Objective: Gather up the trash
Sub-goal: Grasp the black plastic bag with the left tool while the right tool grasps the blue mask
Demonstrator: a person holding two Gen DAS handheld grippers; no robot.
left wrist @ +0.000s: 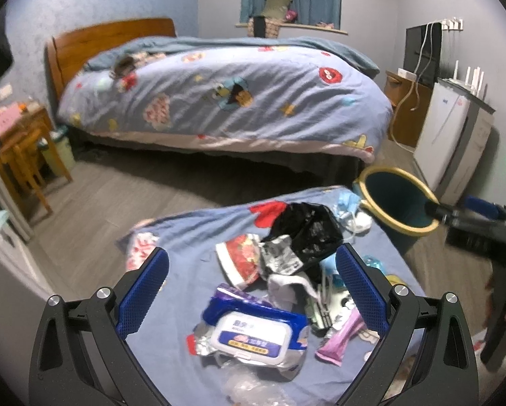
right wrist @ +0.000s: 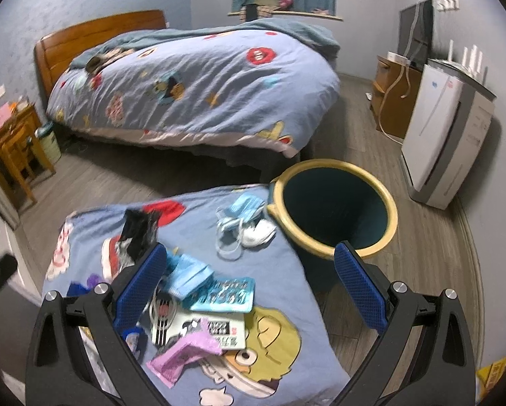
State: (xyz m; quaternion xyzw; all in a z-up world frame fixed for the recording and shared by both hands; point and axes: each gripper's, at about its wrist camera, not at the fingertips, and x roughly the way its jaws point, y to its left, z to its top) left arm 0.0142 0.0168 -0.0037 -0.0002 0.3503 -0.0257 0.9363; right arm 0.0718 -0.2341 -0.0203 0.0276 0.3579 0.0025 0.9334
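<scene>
Trash all over a blue cartoon cover point(left wrist: 192, 237), with both grippers hanging above it. Going left to right: the left gripper point(left wrist: 252, 287) has its blue pads spread wide, nothing between them, and right under it sits a wet wipes pack point(left wrist: 253, 333) with a crumpled red-and-white wrapper point(left wrist: 239, 258) just behind. A black plastic bag point(left wrist: 307, 230) is bunched up past that, touching the silvery wrapper bits. A pink packet point(right wrist: 182, 358) lies nearer the cover's right side, next to a light blue blister sheet point(right wrist: 224, 294). The right gripper point(right wrist: 251, 287) is also wide open and empty, hovering over the cover's edge. Some blue face masks point(right wrist: 241, 211) sit near the far corner, just beside the yellow-rimmed bin point(right wrist: 334, 169), which stands on the wood floor point(right wrist: 422, 237) touching the cover.
</scene>
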